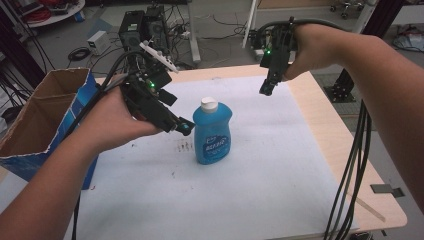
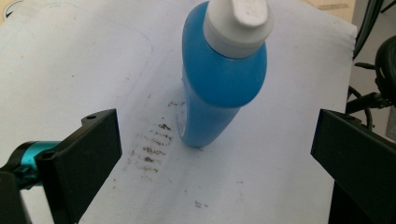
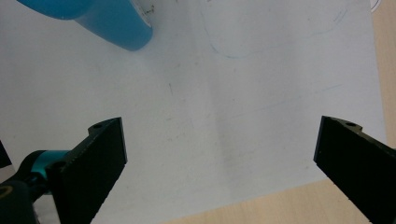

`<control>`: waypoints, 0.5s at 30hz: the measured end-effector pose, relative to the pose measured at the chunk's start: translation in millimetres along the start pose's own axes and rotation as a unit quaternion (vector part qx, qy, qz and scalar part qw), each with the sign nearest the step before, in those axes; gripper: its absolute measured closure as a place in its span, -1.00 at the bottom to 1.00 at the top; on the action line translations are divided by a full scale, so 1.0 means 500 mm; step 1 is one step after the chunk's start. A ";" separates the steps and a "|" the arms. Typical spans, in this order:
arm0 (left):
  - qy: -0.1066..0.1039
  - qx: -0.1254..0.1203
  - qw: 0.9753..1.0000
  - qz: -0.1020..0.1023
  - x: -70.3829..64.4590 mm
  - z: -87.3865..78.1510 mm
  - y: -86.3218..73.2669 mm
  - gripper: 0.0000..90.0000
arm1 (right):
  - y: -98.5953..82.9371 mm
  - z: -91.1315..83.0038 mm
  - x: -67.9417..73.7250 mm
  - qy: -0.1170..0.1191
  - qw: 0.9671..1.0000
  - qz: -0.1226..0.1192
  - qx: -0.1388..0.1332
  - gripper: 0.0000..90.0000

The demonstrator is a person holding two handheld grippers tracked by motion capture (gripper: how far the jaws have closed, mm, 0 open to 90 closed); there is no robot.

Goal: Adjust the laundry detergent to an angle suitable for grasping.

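Note:
A blue bottle [image 1: 212,135] with a white cap [image 1: 209,105] stands upright on the white sheet [image 1: 260,165] near the table's middle. My left gripper [image 1: 177,114] hovers just left of the bottle, pointing at it. In the left gripper view the left gripper [image 2: 215,128] is open, its jaws wide apart, and the bottle [image 2: 219,88] stands ahead between them, untouched. My right gripper [image 1: 268,86] hangs in the air over the sheet's back right part, well away from the bottle. In its own view the right gripper [image 3: 219,128] is open and empty above the sheet, with the bottle's base [image 3: 114,23] at top left.
An open cardboard box [image 1: 45,115] with blue sides stands at the table's left edge. Brown smudges [image 1: 185,146] mark the sheet beside the bottle. Bare wood [image 1: 340,150] runs along the table's right side, where black cables [image 1: 352,165] hang.

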State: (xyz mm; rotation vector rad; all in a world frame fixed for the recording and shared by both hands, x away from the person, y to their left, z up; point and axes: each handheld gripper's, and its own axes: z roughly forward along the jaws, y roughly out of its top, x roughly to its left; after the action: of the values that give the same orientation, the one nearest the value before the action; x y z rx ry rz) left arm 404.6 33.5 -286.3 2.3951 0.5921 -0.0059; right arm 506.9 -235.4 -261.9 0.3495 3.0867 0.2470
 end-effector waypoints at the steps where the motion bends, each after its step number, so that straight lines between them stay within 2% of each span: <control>1: -0.001 0.003 1.000 0.000 0.001 0.004 0.002 -0.96 | -0.001 0.000 0.000 -0.001 1.000 0.001 0.000 -0.96; 8: 0.001 -0.003 1.000 -0.001 -0.002 0.027 0.017 -0.96 | -0.005 0.001 -0.001 0.000 1.000 0.002 0.000 -0.96; 15: -0.004 0.004 1.000 0.003 -0.005 0.057 0.033 -0.96 | -0.005 -0.001 0.001 -0.002 1.000 0.001 -0.003 -0.96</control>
State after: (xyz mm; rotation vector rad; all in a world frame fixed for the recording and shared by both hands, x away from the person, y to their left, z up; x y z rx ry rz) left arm 413.2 3.8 -298.4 2.4041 0.5828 -0.0146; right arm 506.0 -237.8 -262.1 0.3517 3.0820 0.2539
